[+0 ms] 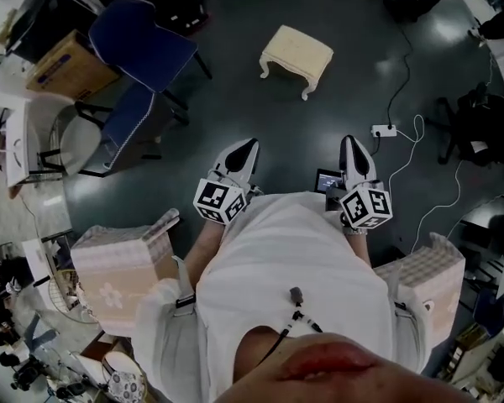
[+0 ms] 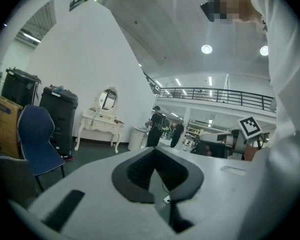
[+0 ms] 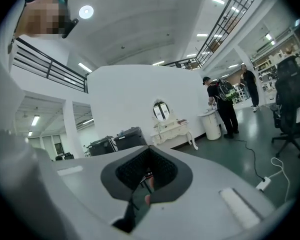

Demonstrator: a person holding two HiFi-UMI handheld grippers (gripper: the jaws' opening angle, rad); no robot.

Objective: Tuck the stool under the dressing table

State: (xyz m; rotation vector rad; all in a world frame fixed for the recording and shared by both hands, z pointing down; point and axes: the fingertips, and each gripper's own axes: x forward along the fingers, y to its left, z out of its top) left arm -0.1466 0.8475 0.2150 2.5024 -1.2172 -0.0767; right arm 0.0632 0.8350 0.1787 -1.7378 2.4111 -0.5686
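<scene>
Dark green-grey floor (image 1: 260,124), open in the middle, clutter round its edges.
White wall (image 2: 90,69) at the far side of the floor. The white dressing table (image 2: 101,120) stands against it on curved legs with an oval mirror on top. Black bins (image 2: 60,115) stand beside it.
Two people stand by a round white bin (image 3: 211,124), just beside the dressing table.
Blue chair (image 1: 141,42) near the floor's left edge, a cardboard box (image 1: 65,62) just beside it.
Cream stool (image 1: 296,55), upright on four short curved legs, on open floor. It is ahead of both grippers and well apart from them. The dressing table is out of the head view.
Left gripper (image 1: 246,146) held low in front of the person. Its jaws are together with nothing between them.
Right gripper (image 1: 351,143) sits alongside it. Its jaws are likewise together and empty.
White power strip (image 1: 383,130) on the floor near the right gripper, its cable trailing away.
</scene>
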